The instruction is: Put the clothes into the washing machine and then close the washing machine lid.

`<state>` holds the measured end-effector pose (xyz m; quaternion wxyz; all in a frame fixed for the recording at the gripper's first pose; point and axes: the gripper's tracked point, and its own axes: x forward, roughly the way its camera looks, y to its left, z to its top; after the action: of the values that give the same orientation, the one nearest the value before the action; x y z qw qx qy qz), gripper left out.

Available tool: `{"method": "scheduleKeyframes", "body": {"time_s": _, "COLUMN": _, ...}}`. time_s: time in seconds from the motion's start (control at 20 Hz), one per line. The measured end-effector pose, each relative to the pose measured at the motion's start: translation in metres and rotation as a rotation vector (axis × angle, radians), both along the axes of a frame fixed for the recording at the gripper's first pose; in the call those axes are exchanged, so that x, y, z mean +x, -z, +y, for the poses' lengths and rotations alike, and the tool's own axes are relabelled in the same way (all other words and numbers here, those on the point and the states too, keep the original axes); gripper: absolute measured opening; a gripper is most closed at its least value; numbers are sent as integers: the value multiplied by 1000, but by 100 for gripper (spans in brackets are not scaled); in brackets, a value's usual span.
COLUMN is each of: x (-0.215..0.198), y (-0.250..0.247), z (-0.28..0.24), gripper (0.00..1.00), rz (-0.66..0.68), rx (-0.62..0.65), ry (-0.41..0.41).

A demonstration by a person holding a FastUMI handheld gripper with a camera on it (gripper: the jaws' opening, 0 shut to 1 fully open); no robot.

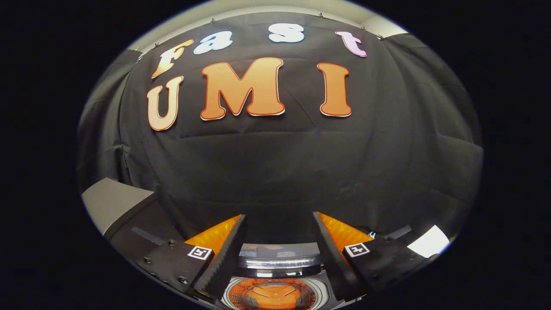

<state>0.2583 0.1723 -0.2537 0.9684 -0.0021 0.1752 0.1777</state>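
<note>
My gripper (280, 215) is open, its two fingers spread wide with nothing between them, and it points at the black cloth wall. Below and between the fingers lies the washing machine's round drum opening (275, 296), which glows orange inside. I cannot tell what is in the drum. A glossy dark band (280, 259) of the machine runs across just behind the opening; whether it is the lid or the back panel is unclear.
The booth's black cloth wall (284, 168) stands close ahead, beyond the fingers. A grey flat surface (112, 201) juts out beyond the left finger. A bright white patch (430, 241) sits beside the right finger.
</note>
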Motion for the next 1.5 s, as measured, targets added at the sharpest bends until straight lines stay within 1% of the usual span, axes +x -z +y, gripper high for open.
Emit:
{"method": "scheduleKeyframes", "body": {"time_s": 0.15, "x": -4, "y": 2, "z": 1, "gripper": 97, "rz": 5, "rx": 3, "ry": -10}}
{"method": "scheduleKeyframes", "body": {"time_s": 0.6, "x": -50, "y": 25, "z": -14, "gripper": 97, "rz": 35, "rx": 6, "ry": -19}}
{"method": "scheduleKeyframes", "body": {"time_s": 0.65, "x": -56, "y": 31, "z": -16, "gripper": 97, "rz": 45, "rx": 7, "ry": -19}}
{"method": "scheduleKeyframes", "body": {"time_s": 0.8, "x": -77, "y": 75, "z": -28, "gripper": 97, "rz": 151, "rx": 8, "ry": -4}}
{"method": "scheduleKeyframes", "body": {"time_s": 0.85, "x": -81, "y": 85, "z": -31, "gripper": 97, "rz": 165, "rx": 19, "ry": 8}}
{"method": "scheduleKeyframes", "body": {"time_s": 1.0, "x": -93, "y": 108, "z": -40, "gripper": 97, "rz": 214, "rx": -1, "ry": 26}}
{"method": "scheduleKeyframes", "body": {"time_s": 1.1, "x": -96, "y": 108, "z": -42, "gripper": 97, "rz": 213, "rx": -7, "ry": 27}}
{"method": "scheduleKeyframes", "body": {"time_s": 1.25, "x": -92, "y": 98, "z": -43, "gripper": 97, "rz": 192, "rx": -10, "ry": 28}}
{"method": "scheduleKeyframes", "body": {"time_s": 1.5, "x": -87, "y": 59, "z": -39, "gripper": 97, "rz": 124, "rx": 9, "ry": 21}}
